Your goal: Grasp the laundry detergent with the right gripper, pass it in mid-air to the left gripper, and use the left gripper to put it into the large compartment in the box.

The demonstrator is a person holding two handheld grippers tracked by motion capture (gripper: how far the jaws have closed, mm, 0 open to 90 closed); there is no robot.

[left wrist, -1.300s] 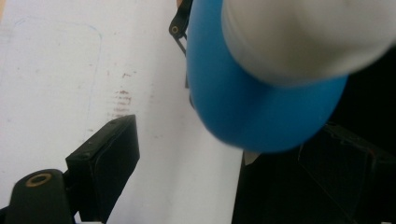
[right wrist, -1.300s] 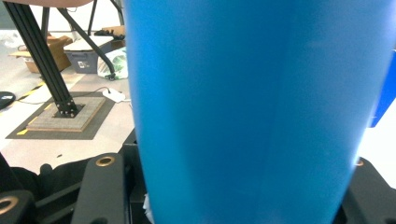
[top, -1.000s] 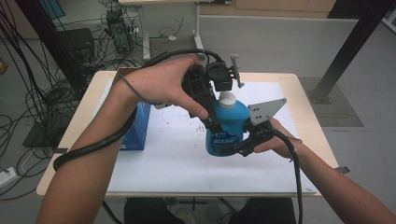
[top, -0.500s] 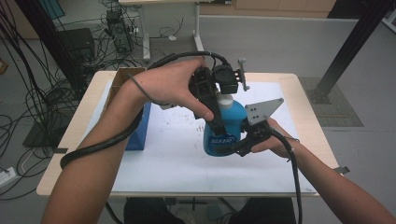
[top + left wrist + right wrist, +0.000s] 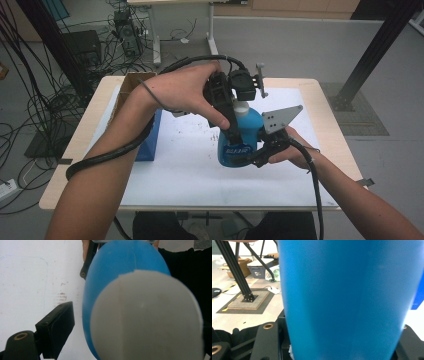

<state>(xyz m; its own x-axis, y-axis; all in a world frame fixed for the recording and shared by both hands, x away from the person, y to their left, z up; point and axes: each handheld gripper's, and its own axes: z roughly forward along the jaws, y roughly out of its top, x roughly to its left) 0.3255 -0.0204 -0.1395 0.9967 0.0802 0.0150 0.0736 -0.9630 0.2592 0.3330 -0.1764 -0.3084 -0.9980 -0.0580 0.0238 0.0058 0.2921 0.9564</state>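
A blue bottle (image 5: 240,140) with a white cap (image 5: 241,107) is held upright above the white mat (image 5: 180,165). My right gripper (image 5: 251,156) is shut on its lower body from the right, and the blue wall (image 5: 342,300) stands between its black fingers (image 5: 265,340). My left gripper (image 5: 238,113) comes down over the top and straddles the cap (image 5: 147,320). Its left finger (image 5: 56,326) stands beside the bottle's shoulder (image 5: 120,262) with a thin strip of mat showing between them. The other finger is hidden.
A blue box (image 5: 150,137) stands at the mat's left edge with an open cardboard box (image 5: 131,84) behind it. The table's wooden rim (image 5: 330,130) runs on the right. Cables and equipment lie on the floor (image 5: 55,100) to the left.
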